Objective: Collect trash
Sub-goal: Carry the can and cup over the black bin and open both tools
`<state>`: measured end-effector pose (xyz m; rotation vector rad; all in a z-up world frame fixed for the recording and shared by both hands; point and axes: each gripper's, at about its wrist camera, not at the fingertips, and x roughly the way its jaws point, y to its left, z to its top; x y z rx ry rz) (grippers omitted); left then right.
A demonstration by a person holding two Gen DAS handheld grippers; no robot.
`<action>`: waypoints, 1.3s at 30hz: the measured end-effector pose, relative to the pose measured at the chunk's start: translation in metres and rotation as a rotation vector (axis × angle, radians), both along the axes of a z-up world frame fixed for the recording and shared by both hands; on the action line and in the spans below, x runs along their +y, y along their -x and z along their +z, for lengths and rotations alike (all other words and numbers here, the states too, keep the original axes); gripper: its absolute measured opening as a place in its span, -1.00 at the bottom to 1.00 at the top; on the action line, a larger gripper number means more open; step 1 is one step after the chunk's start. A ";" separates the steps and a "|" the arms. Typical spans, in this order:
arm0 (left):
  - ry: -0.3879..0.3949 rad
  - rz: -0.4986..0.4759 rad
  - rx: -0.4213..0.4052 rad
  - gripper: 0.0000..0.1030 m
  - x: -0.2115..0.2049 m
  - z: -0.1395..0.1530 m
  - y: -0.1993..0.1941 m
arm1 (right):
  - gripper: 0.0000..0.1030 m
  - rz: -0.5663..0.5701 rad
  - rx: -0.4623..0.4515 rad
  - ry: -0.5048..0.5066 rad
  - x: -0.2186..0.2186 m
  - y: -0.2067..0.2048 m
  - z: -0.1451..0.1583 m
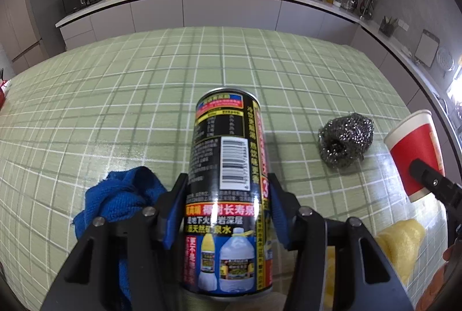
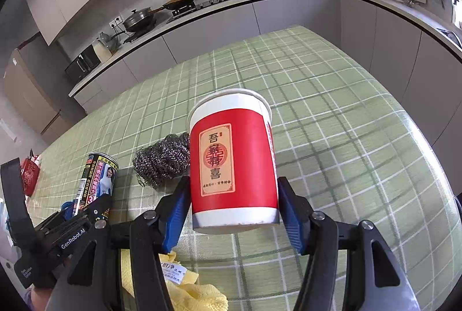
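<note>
The left tongs are clamped on a tall black drink can, their blue pads pressed against both of its sides low on the body. The can stands upright with its barcode facing the left wrist camera; whether its base rests on the desk or hangs just above it cannot be told. The right tongs are clamped on a red and white paper cup, one blue pad on each side near the bottom of the cup. The cup is upright with its open rim at the top, and its base seems slightly lifted off the green checked cloth, though this is not certain.

Taking the can as the landmark: a crumpled blue cloth lies on the desk just to its left, partly behind the left finger of the tongs. A steel wool scrubber sits to the right of the can, between it and the cup, close to the cup's left side in the right wrist view. A yellow cloth lies to the right of the can and nearer the camera, below the cup. Far to the left of the can, at the desk edge, is a small red object, too small to identify.
</note>
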<state>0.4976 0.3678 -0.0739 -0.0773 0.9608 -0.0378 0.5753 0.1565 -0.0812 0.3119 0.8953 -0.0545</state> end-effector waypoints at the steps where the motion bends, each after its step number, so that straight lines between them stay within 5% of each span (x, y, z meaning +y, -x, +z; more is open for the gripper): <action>1: -0.001 0.001 -0.006 0.04 0.002 0.001 0.001 | 0.18 0.000 -0.002 0.002 0.001 0.001 0.001; 19: 0.008 -0.008 -0.129 0.04 -0.004 0.049 0.054 | 0.17 0.040 -0.064 -0.008 -0.004 0.038 0.028; 39: 0.020 0.033 -0.150 0.04 -0.082 0.057 0.117 | 0.17 0.152 -0.062 -0.016 -0.068 0.097 0.031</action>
